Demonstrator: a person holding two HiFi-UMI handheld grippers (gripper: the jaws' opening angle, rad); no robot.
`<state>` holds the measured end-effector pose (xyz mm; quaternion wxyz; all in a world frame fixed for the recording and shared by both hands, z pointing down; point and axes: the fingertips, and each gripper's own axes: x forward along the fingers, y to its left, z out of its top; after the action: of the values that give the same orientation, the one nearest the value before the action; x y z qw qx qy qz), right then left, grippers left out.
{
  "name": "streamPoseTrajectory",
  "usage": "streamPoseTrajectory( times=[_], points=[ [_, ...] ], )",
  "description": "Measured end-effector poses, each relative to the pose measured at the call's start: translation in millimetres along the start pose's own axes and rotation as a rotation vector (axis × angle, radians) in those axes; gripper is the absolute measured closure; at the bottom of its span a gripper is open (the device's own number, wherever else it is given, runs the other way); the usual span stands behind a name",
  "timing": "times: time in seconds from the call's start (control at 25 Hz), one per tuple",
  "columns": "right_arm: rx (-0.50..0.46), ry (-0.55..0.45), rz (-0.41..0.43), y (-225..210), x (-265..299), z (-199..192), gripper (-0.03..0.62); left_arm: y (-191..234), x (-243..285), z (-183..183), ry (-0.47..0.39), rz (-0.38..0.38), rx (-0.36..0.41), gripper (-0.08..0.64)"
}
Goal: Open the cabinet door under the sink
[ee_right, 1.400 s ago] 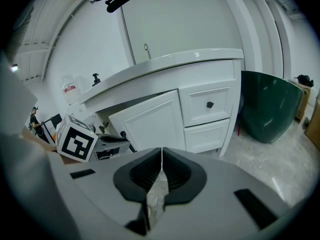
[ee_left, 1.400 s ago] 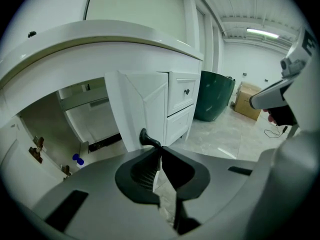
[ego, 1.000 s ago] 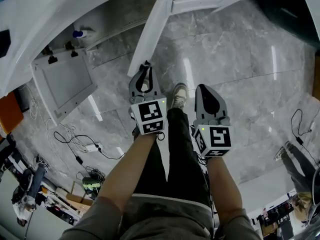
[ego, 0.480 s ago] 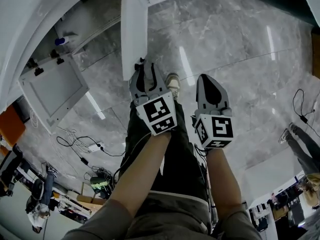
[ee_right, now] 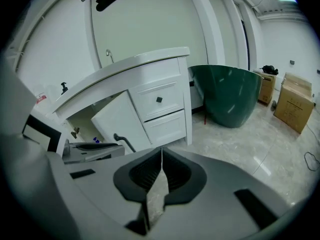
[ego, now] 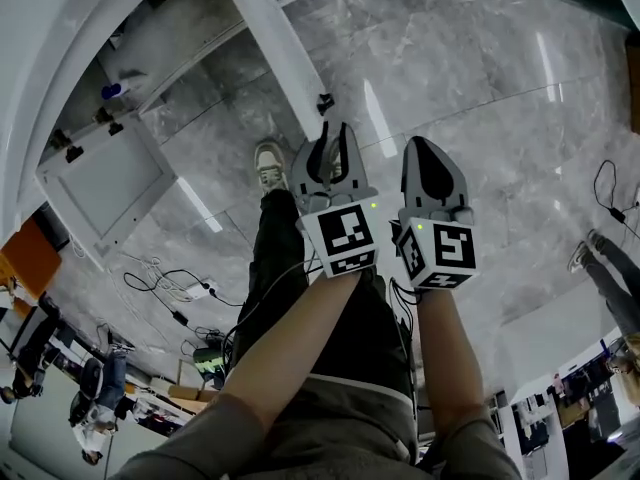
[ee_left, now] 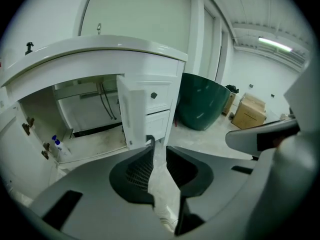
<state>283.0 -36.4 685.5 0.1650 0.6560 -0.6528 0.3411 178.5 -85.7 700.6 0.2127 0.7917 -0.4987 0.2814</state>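
Note:
Under the sink (ee_left: pixel 100 54) the right-hand cabinet door (ego: pixel 275 43) stands swung out, and its black handle (ego: pixel 324 101) sits at the free edge. My left gripper (ego: pixel 333 140) hovers just short of that handle. In the left gripper view the door (ee_left: pixel 132 109) and handle (ee_left: pixel 149 139) lie just beyond the left gripper (ee_left: pixel 159 148). Its jaws stand apart and are closing, with nothing between them. My right gripper (ego: pixel 424 146) hangs beside it over the floor. The right gripper (ee_right: pixel 161 151) is shut and empty, facing the door (ee_right: pixel 117 121) from farther back.
The left-hand door (ego: pixel 100 178) also stands wide open, and a blue-capped bottle (ee_left: pixel 57 145) sits inside the cabinet. A dark green tub (ee_right: pixel 230 96) and a cardboard box (ee_right: pixel 295 106) stand to the right. Cables (ego: pixel 160 288) lie on the marble floor. My shoe (ego: pixel 268 163) is below the door.
The left gripper was shut at the door's edge; it has opened, come off the door and drawn back beside the right gripper. The door has swung wider.

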Motion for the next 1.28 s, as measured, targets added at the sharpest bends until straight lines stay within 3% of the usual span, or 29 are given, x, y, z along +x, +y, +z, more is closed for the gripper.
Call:
streamPoseTrajectory(
  times=[0.36,0.72,0.84,1.0,1.28],
  points=[
    [-0.005,-0.01,-0.011,-9.1,-6.5,11.8,0.563,-12.5,-2.5,9.6,-0.01,-0.091,0.102,0.515],
    [-0.04,-0.047,-0.003,7.0,-25.5,51.8,0.563,-21.9,-37.6,43.2,-0.065,-0.167,0.108,0.526],
    [-0.092,-0.047,-0.01,16.4,-36.1,69.3,0.563,-24.2,-54.9,56.3,-0.066,-0.198,0.106,0.526],
    [-0.132,-0.044,0.012,38.5,-50.1,92.4,0.563,-14.1,-75.8,82.7,-0.097,-0.205,0.099,0.528],
    [-0.231,-0.142,0.052,81.1,-71.7,168.1,0.563,32.1,-103.2,161.7,-0.198,-0.151,0.143,0.528]
  ],
)
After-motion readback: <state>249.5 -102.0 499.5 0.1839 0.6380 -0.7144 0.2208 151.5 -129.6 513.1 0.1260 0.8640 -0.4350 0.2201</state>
